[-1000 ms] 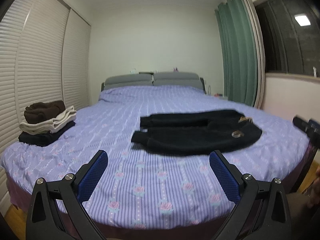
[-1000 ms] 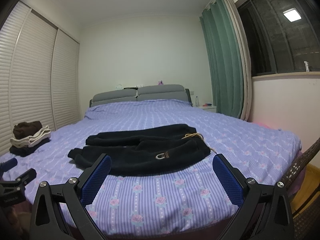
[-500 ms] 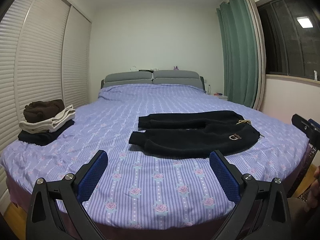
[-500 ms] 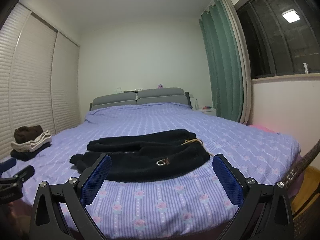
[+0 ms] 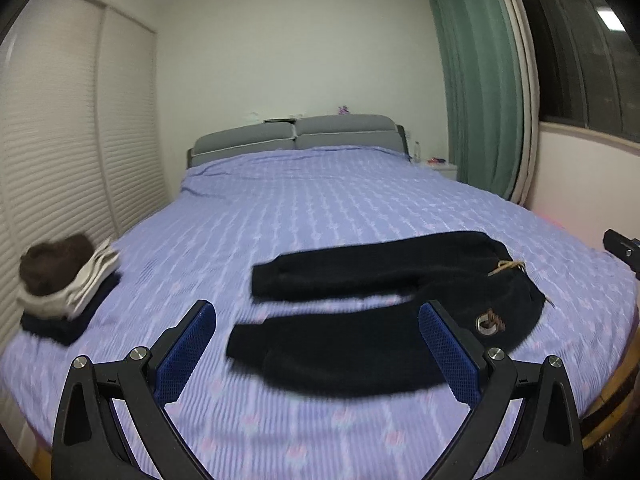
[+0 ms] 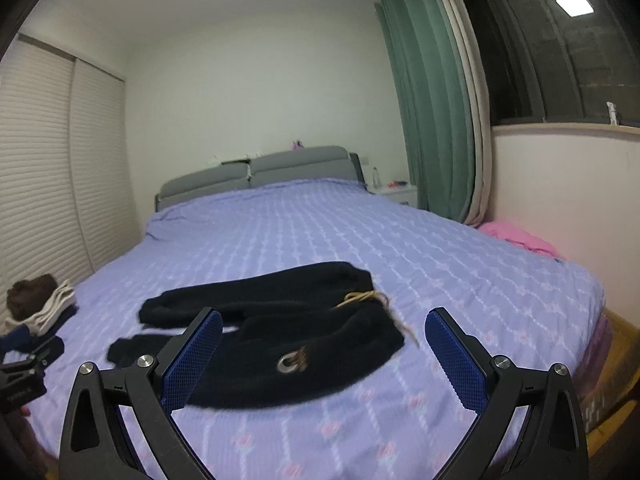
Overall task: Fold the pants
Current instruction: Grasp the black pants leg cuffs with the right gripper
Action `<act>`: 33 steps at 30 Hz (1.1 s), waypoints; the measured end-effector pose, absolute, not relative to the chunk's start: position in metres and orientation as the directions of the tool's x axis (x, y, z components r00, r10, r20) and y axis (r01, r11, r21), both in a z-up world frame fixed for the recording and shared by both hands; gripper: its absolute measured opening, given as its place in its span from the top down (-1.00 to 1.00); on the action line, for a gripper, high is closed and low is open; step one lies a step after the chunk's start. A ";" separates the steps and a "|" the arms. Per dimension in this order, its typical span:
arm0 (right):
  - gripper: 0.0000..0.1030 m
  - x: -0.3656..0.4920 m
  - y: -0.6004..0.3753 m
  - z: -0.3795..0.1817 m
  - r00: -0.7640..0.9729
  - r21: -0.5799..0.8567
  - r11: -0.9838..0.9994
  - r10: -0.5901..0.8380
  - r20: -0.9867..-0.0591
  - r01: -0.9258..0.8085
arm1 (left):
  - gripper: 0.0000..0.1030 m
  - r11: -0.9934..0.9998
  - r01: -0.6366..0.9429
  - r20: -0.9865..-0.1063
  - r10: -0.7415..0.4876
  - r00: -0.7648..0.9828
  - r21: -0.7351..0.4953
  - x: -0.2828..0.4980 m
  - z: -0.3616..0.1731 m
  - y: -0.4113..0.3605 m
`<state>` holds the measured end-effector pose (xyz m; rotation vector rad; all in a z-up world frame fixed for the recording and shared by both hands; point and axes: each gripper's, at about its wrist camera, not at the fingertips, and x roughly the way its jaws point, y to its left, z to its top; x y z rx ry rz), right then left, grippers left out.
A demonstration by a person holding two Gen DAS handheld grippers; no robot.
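Black fleece pants (image 5: 384,300) (image 6: 280,328) lie spread flat on the purple bed, both legs pointing left, the waist with a tan drawstring (image 5: 506,267) (image 6: 366,297) at the right. A round logo (image 6: 292,360) shows on the near leg. My left gripper (image 5: 316,346) hangs open above the near leg, touching nothing. My right gripper (image 6: 324,354) is also open, held above the waist end, with nothing between its blue pads (image 6: 456,360).
A stack of folded clothes (image 5: 60,280) (image 6: 36,306) sits at the bed's left edge. The purple bedspread (image 5: 320,208) runs back to a grey headboard (image 5: 296,140). Green curtain (image 6: 432,112) and a pink cloth (image 6: 516,236) are on the right. The other gripper's tip (image 5: 622,246) shows at far right.
Both grippers have moved forward and tilted down over the bed, so the pants now sit closer and lower in both views. Both stay open.
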<state>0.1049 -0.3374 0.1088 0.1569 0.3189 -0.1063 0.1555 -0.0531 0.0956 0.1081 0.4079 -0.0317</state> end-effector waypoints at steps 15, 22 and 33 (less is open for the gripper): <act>-0.97 0.356 -0.376 0.109 0.747 -0.043 0.978 0.129 -0.652 -0.207 | -1.00 0.945 0.210 -0.503 -0.059 0.862 0.249 0.377 0.110 -0.161; -0.66 0.462 -0.373 0.066 0.525 -0.088 0.898 0.170 -0.834 -0.430 | -1.00 0.943 0.234 -0.583 -0.055 0.811 0.235 0.439 0.078 -0.180; 0.13 0.537 -0.355 -0.006 0.202 0.010 0.783 0.172 -0.964 -0.622 | -1.00 0.948 0.239 -0.631 -0.057 0.773 0.208 0.467 0.039 -0.186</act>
